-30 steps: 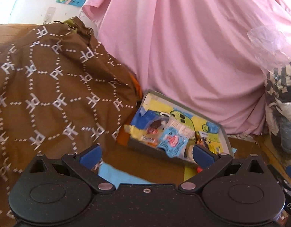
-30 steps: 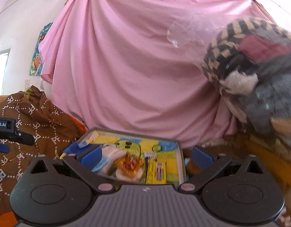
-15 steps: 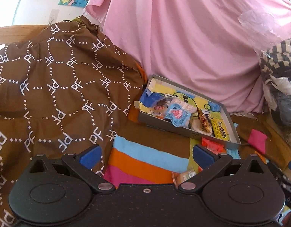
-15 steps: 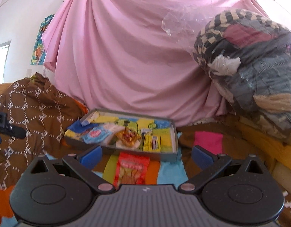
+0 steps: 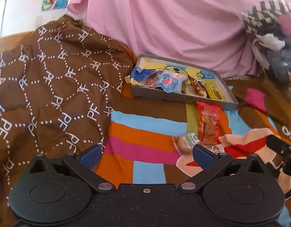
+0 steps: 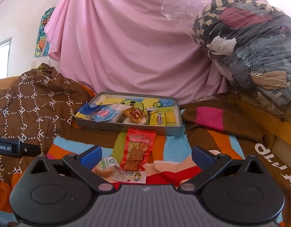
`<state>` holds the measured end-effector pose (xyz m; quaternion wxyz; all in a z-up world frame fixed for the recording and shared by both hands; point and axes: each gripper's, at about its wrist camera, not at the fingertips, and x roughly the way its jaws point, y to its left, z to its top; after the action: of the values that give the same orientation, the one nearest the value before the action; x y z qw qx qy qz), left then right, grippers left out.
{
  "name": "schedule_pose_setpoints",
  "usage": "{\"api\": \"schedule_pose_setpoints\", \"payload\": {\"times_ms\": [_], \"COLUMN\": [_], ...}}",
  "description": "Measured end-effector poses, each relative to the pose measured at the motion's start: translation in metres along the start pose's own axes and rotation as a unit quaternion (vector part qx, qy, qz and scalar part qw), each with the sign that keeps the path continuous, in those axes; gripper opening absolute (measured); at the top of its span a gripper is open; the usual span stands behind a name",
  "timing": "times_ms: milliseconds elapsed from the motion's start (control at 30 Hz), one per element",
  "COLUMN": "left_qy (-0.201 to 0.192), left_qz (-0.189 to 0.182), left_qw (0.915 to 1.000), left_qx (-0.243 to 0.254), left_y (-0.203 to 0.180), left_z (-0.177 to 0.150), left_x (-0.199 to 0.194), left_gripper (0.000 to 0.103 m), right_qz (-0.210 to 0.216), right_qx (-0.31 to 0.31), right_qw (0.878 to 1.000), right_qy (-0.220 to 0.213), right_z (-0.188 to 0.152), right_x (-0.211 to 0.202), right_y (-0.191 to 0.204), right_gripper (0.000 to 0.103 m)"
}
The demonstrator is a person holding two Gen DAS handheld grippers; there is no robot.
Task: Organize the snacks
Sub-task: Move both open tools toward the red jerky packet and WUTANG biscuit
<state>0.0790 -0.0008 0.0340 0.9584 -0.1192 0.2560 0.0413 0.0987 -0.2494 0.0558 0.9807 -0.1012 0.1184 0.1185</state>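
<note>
A shallow grey box lid rests on the striped bedspread and holds several snack packets, among them a blue-and-pink packet and a yellow pack. In front of it lie a red snack packet, a small round bun packet and a flat white packet. My left gripper is open with nothing between its fingers, just short of the loose snacks. My right gripper is open too, and the loose packets show between its fingers.
A brown patterned quilt is heaped on the left. A pink sheet hangs behind the box lid. A clear bag of clothes sits at the right. The striped bedspread lies under everything.
Both grippers have pulled back from the box lid, so the loose red, bun and white packets on the bedspread have come into view. Both stayed open.
</note>
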Motion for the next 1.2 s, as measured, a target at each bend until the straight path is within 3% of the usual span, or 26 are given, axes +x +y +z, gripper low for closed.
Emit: {"api": "schedule_pose_setpoints", "payload": {"times_ms": [133, 467, 633, 767, 967, 1200], "left_qy": [0.0, 0.044, 0.04, 0.04, 0.058, 0.082], "left_qz": [0.007, 0.011, -0.005, 0.011, 0.018, 0.003], "left_qw": [0.9995, 0.9971, 0.997, 0.9965, 0.9958, 0.9963], "left_qx": [0.031, 0.061, 0.066, 0.072, 0.069, 0.027], "left_y": [-0.006, -0.015, -0.019, -0.022, -0.018, -0.01], "left_z": [-0.007, -0.025, -0.028, -0.028, -0.029, -0.028], "left_x": [0.0, 0.013, 0.013, 0.016, 0.023, 0.029], "left_gripper": [0.102, 0.102, 0.102, 0.102, 0.102, 0.102], "right_qz": [0.0, 0.019, 0.022, 0.019, 0.02, 0.028], "right_qx": [0.002, -0.01, -0.011, -0.013, -0.008, -0.006], "right_qw": [1.0, 0.999, 0.998, 0.998, 0.998, 0.997], "right_qy": [0.009, 0.047, 0.058, 0.06, 0.066, 0.076], "right_z": [-0.006, -0.019, -0.023, -0.024, -0.025, -0.027], "right_x": [-0.002, 0.011, 0.013, 0.014, 0.016, 0.021], "right_y": [0.0, 0.007, 0.007, 0.008, 0.006, 0.006], "right_gripper": [0.103, 0.103, 0.103, 0.103, 0.103, 0.103]}}
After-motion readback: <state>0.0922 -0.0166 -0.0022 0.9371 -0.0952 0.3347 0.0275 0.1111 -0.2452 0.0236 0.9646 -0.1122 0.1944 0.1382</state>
